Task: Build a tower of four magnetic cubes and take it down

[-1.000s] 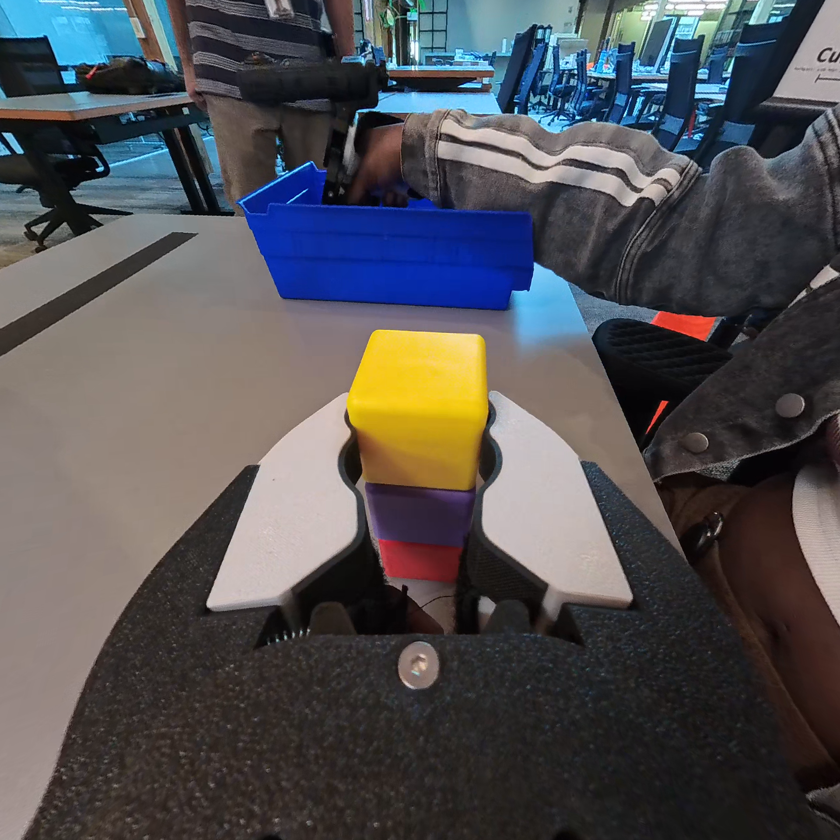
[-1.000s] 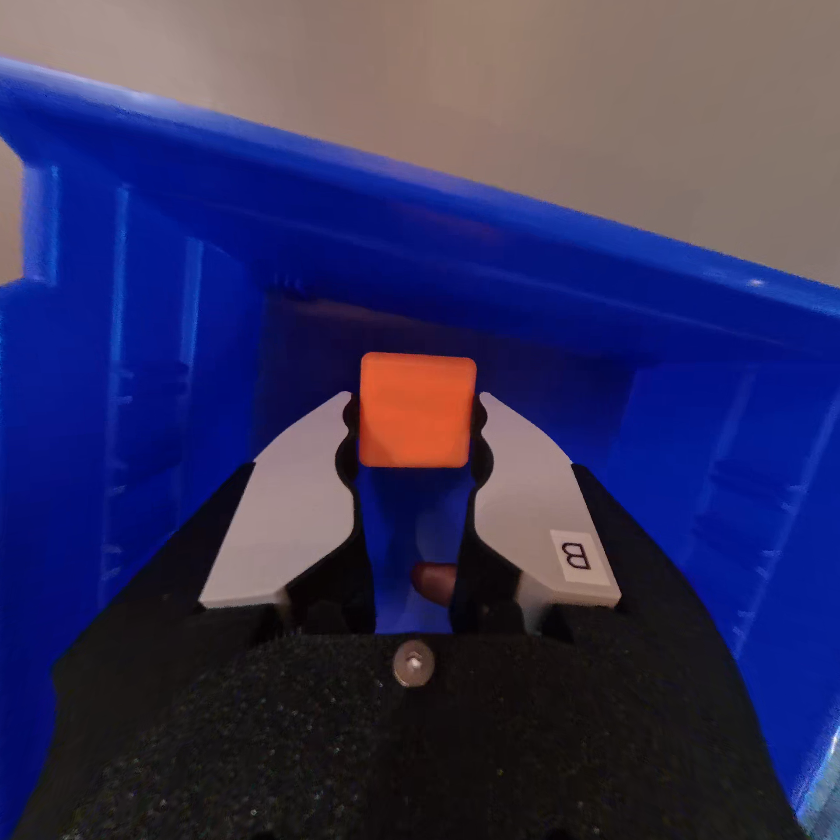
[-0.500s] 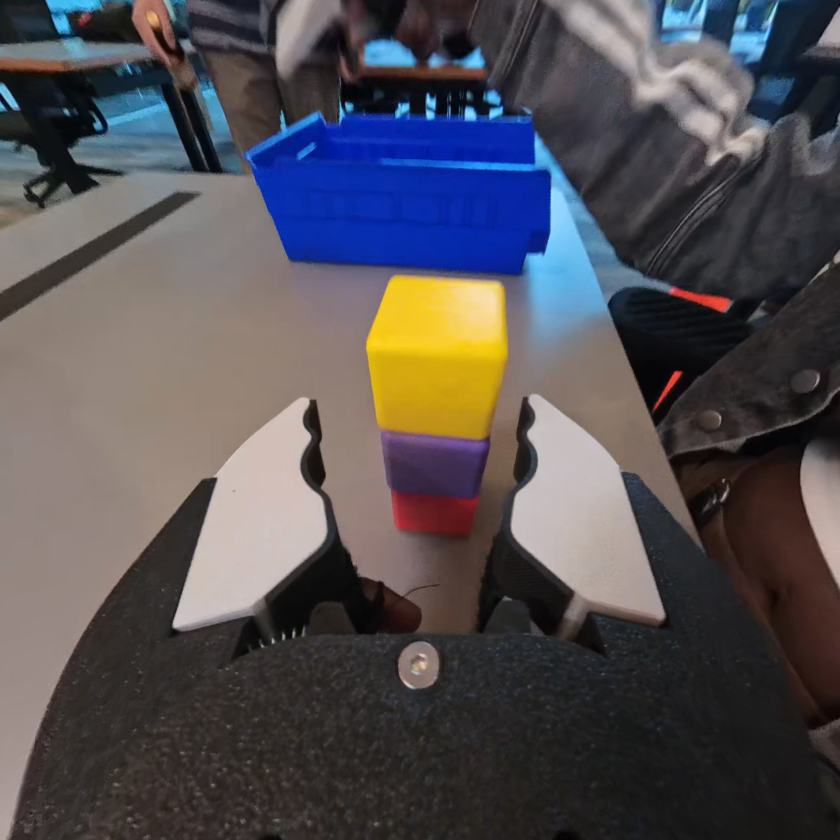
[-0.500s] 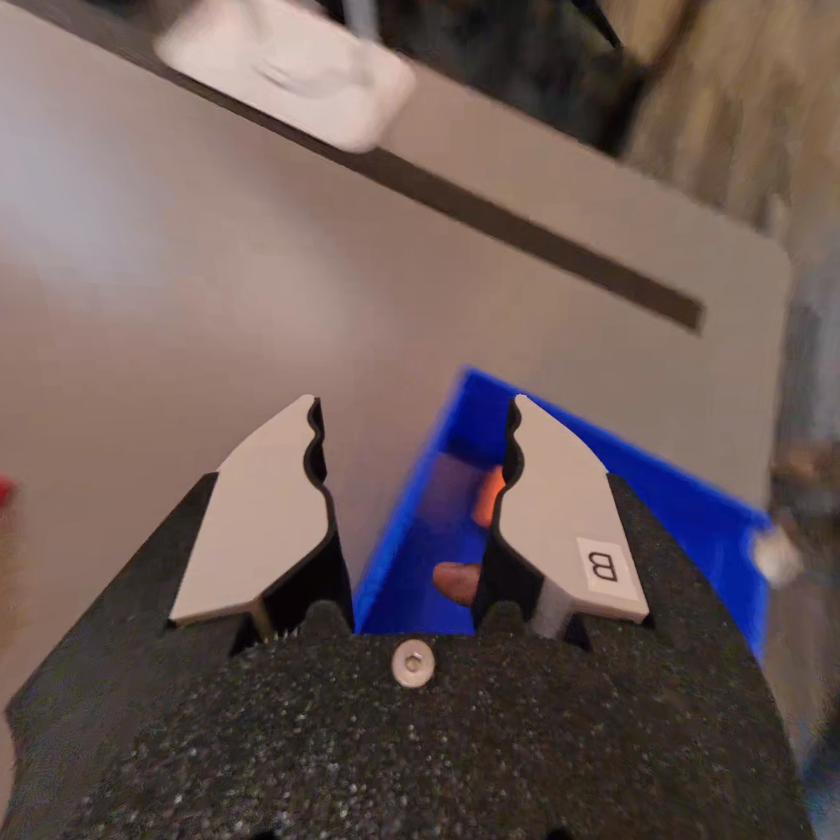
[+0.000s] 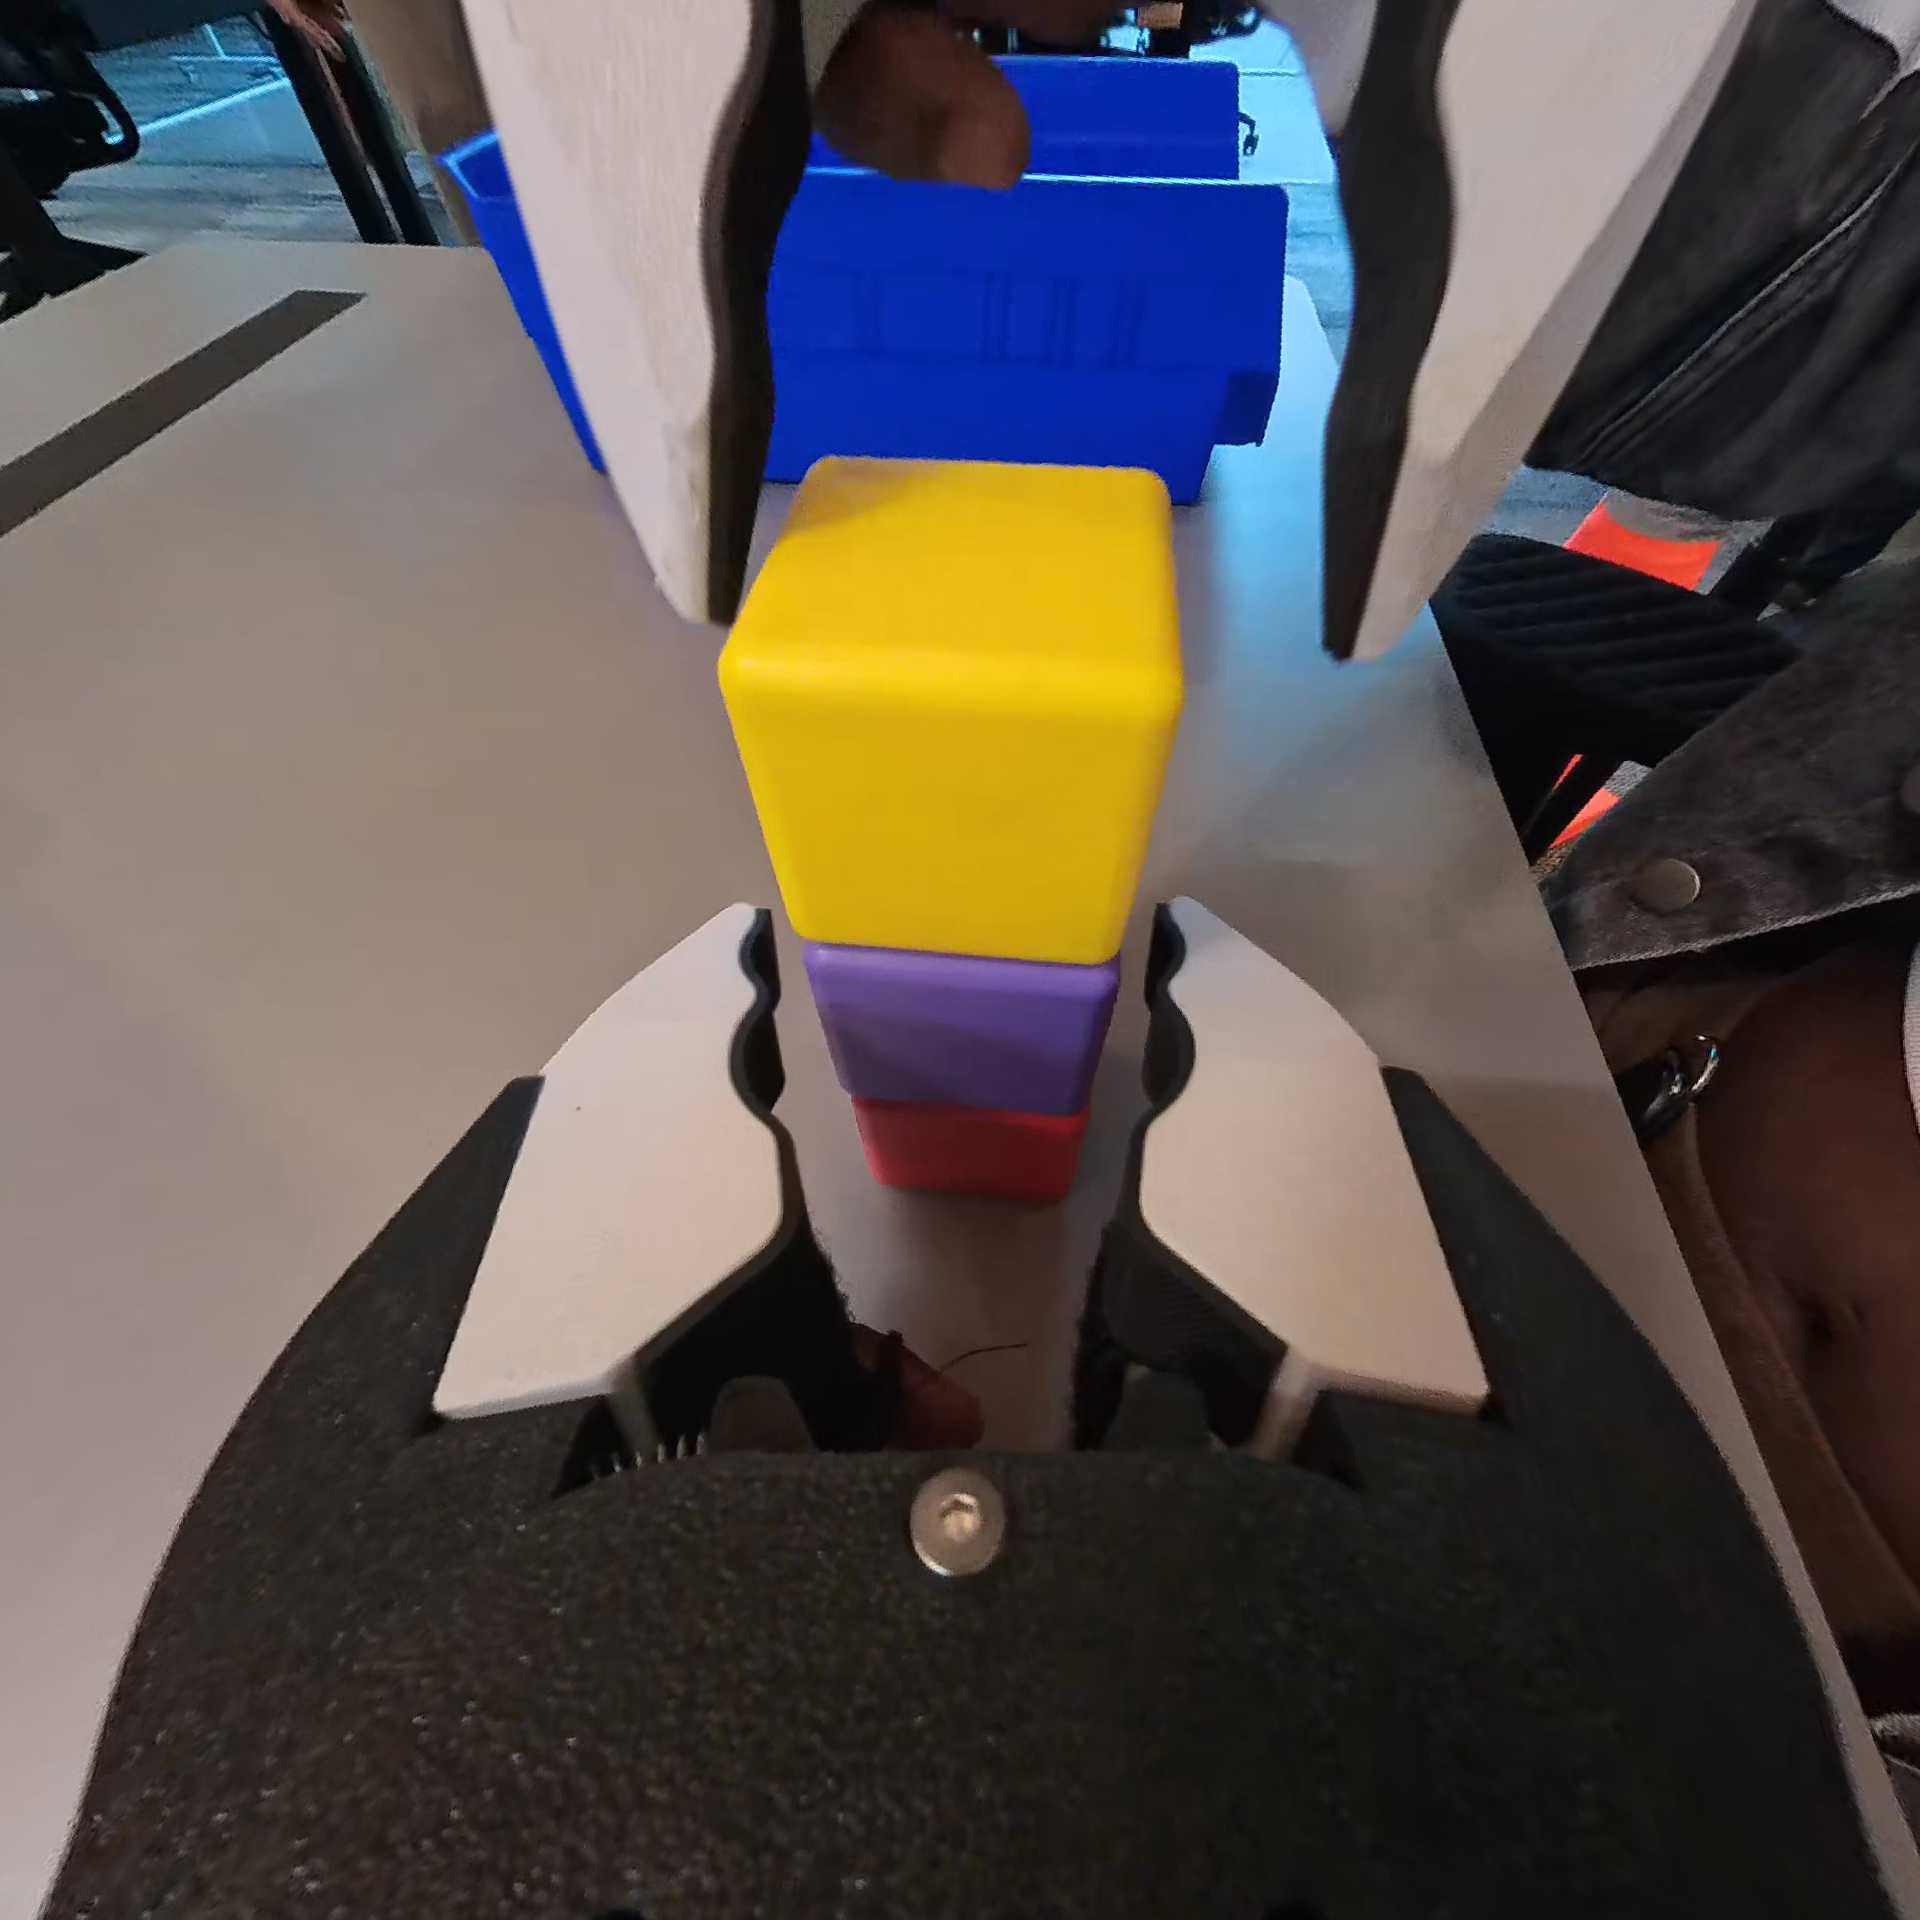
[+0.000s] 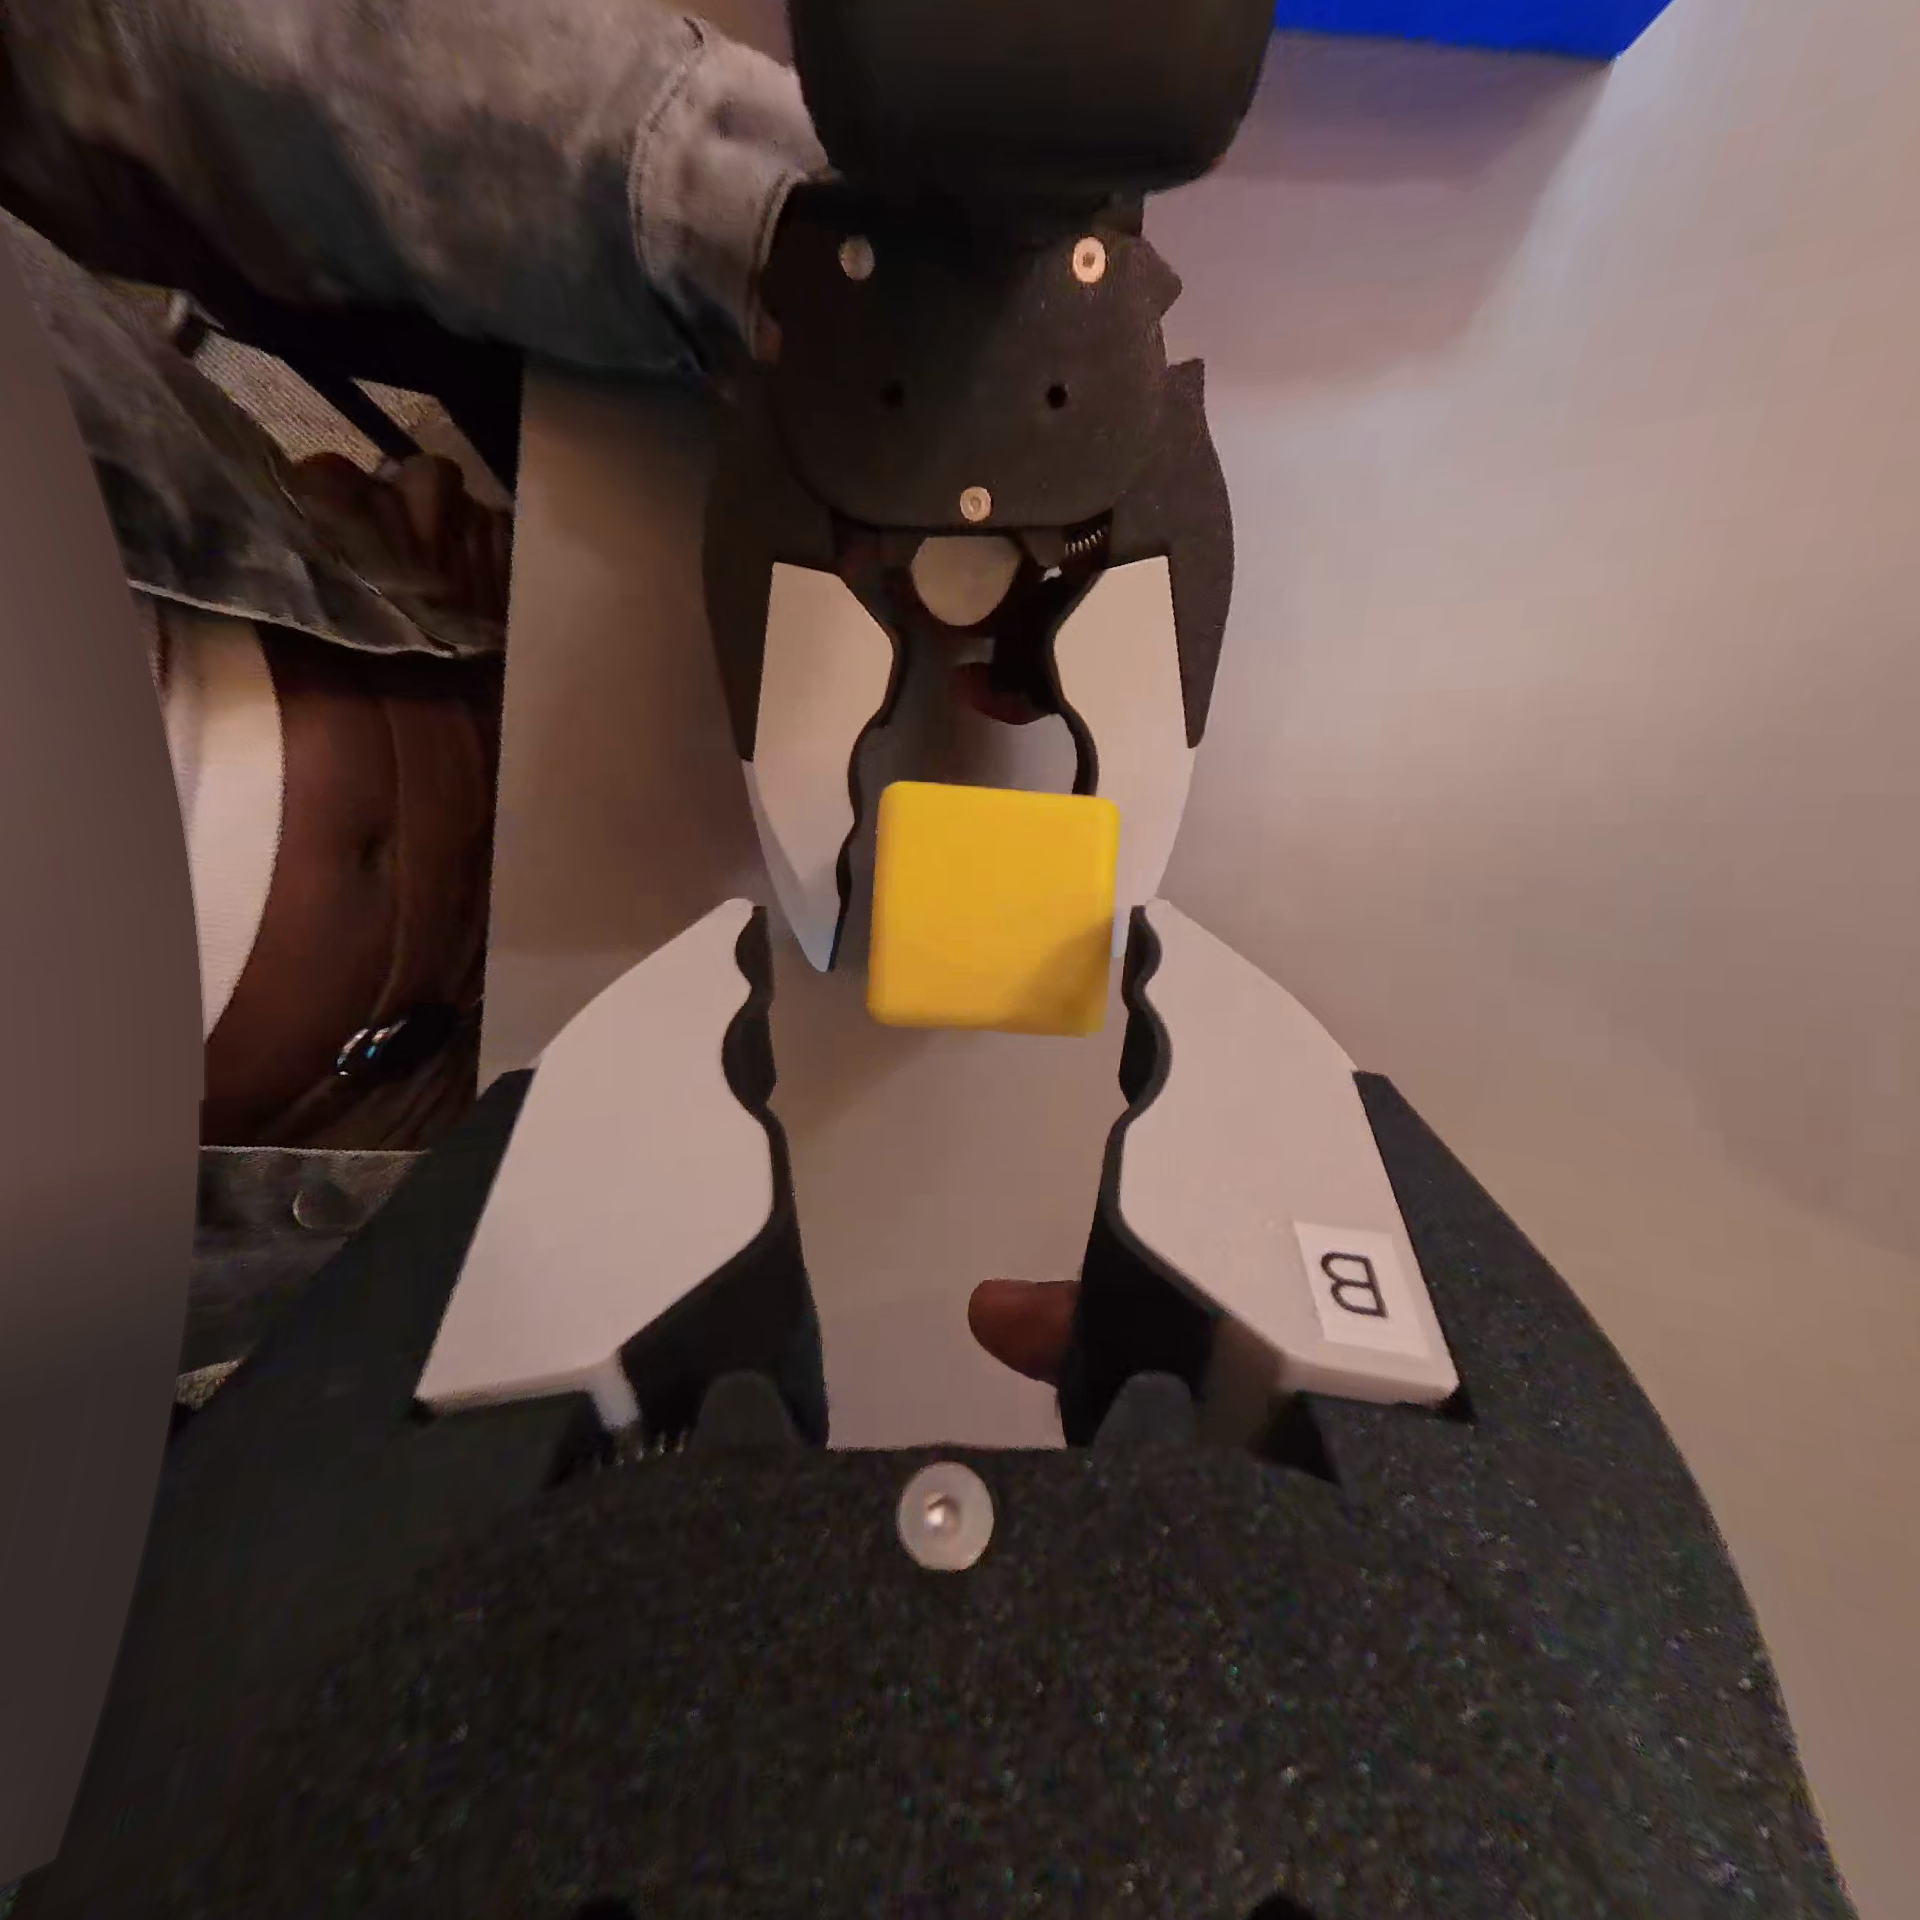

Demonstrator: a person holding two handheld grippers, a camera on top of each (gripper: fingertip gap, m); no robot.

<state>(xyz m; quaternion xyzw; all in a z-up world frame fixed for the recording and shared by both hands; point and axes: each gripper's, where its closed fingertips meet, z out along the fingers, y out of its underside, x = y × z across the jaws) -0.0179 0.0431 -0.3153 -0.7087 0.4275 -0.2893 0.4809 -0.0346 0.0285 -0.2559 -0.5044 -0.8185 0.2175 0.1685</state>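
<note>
1. Expect the yellow cube (image 5: 951, 717) to be light, rigid and smooth-skinned, with rounded edges. It will not crush, but glossy plastic could slide if you pinch it near a corner.
2. Take it by two opposite flat side faces, at mid-height, so the pads sit square. Judging by the task, magnets hold it to the cube beneath, so it may resist and then let go suddenly.
3. A straight lift may drag the purple cube (image 5: 961, 1029) up with it. Steadying the lower cubes with your other tongs looks sensible.
4. The tower stands on the grey surface (image 5: 312, 727), in front of the blue bin (image 5: 1018, 332): yellow on top, purple in the middle, a red cube (image 5: 971, 1153) at the bottom. Only three cubes show in the stack, aligned and upright.
5. Your left tongs (image 5: 956, 925) are spread open, one finger on each side of the purple cube, with clear gaps and no pad touching.
6. Your right tongs (image 6: 945, 925) are also spread open and hold nothing. They come down from above, fingers straddling the yellow cube (image 6: 992, 909) without pressing it.
</note>
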